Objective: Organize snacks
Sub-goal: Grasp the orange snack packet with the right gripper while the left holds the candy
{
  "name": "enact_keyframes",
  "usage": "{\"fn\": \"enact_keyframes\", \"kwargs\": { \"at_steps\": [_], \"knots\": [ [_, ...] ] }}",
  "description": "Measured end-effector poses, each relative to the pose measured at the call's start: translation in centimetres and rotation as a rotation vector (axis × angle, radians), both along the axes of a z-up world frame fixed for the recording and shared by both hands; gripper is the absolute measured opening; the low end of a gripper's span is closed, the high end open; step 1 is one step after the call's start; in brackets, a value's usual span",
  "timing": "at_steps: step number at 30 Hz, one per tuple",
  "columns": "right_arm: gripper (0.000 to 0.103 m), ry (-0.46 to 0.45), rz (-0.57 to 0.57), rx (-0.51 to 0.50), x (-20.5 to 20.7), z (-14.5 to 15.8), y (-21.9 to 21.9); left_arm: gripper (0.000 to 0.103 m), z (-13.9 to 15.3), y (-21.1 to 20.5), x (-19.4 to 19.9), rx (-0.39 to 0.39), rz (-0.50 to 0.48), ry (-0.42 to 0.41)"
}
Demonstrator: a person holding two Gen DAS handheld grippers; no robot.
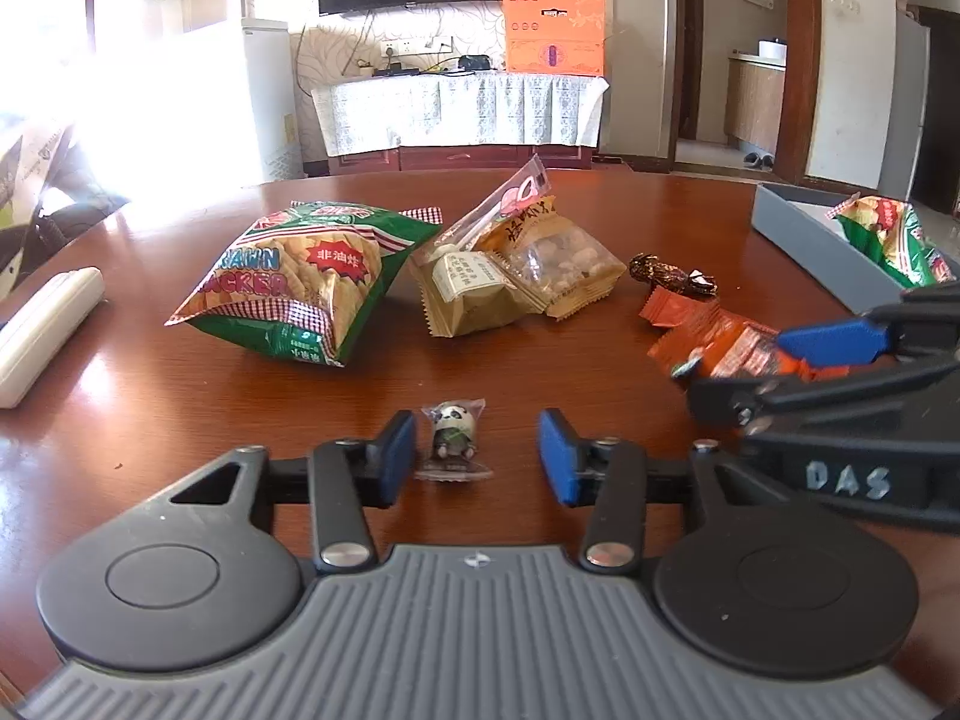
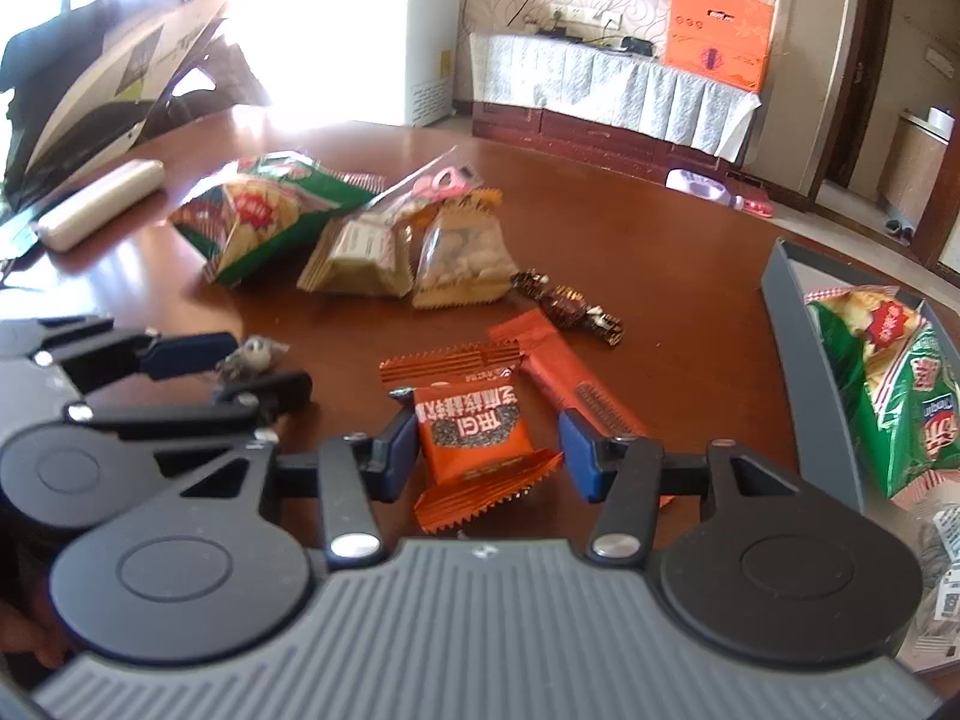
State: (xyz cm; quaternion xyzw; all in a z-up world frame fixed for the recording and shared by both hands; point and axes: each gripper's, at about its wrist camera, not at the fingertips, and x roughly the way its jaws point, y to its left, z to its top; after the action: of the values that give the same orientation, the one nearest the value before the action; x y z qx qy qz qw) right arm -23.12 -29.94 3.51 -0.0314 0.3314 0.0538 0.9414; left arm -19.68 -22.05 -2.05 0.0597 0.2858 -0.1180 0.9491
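Snacks lay on the desk [image 1: 600, 210] left of the grey box [image 1: 804, 234]. The right claw [image 2: 487, 456] stood apart around a light, crinkly orange packet [image 2: 474, 432], best pinched across its middle. The left claw [image 1: 476, 457] stood apart around a panda sweet [image 1: 454, 429].

Left wrist view: low over the round reddish-brown wooden table [image 1: 600, 210], facing the green crinkly prawn-cracker bag [image 1: 300, 282] head-on. Right wrist view: equally close, further right, facing that bag [image 2: 270, 210] obliquely. Both share the table's [image 2: 630, 252] snack-strewn centre.
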Motion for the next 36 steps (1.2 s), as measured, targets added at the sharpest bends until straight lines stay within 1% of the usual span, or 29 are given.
{"fn": "enact_keyframes", "kwargs": {
  "at_steps": [2, 3, 4, 5, 7, 10, 15, 26, 32, 36],
  "knots": [
    [0.054, -0.005, -0.007, 0.008, -0.1, 0.2, -0.2, 0.055, 0.0, -0.2, 0.0, 0.007, -0.017, -0.006],
    [0.054, -0.008, -0.006, 0.009, -0.1, 0.3, -0.2, 0.047, 0.0, -0.3, -0.1, 0.013, -0.029, -0.012],
    [0.054, -0.01, -0.004, 0.009, -0.2, 0.4, -0.2, 0.027, -0.1, -0.5, -0.3, 0.013, -0.048, -0.015],
    [0.054, -0.016, -0.004, 0.006, -0.3, 0.5, -0.2, 0.021, -0.1, -0.7, -0.4, 0.014, -0.064, -0.014],
    [0.054, -0.022, -0.002, 0.009, -0.3, 0.7, -0.2, 0.02, -0.1, -1.1, -0.6, 0.034, -0.069, -0.026],
    [0.054, -0.025, -0.001, 0.01, -0.4, 0.8, -0.1, 0.018, 0.0, -0.8, -0.5, 0.013, -0.067, -0.018],
    [0.054, -0.042, 0.001, 0.015, -0.6, 1.2, -0.2, 0.018, 0.0, -0.6, -0.5, 0.005, -0.058, -0.02],
    [0.054, -0.088, -0.007, 0.029, -1.5, 2.2, -0.6, 0.017, 0.8, -0.8, -1.4, 0.014, -0.048, -0.074],
    [0.054, -0.116, -0.024, 0.037, -1.9, 3.0, -1.2, 0.017, 1.2, -1.4, -2.0, 0.03, -0.064, -0.094],
    [0.054, -0.132, -0.035, 0.049, -2.2, 3.5, -1.7, 0.017, 1.7, -2.3, -2.7, 0.043, -0.096, -0.109]
  ]
}}
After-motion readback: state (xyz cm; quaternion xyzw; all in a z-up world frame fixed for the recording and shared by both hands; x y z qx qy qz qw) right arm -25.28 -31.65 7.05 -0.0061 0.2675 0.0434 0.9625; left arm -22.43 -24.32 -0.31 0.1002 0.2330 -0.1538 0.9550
